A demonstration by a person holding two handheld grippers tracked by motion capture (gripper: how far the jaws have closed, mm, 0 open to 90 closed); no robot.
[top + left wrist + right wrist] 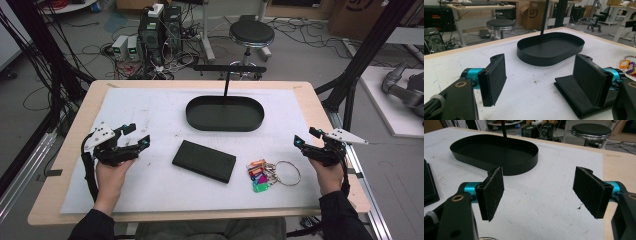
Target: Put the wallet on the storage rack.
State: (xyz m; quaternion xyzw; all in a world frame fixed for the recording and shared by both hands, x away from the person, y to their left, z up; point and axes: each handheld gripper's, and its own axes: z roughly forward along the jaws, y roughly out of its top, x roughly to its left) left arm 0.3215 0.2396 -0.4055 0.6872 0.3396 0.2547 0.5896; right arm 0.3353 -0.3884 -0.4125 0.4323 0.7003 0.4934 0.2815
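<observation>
A black oval tray with an upright rod sits at the far middle of the white mat. Nearer me lies a flat black wallet. To its right is a key ring with coloured tags. My left gripper hovers open at the mat's left side, nothing between its jaws. At the right edge of the mat, my right gripper is open and empty too.
The wooden table carries a white mat. A black stool and computer boxes with many cables stand on the floor beyond the table. Black frame posts rise at both sides.
</observation>
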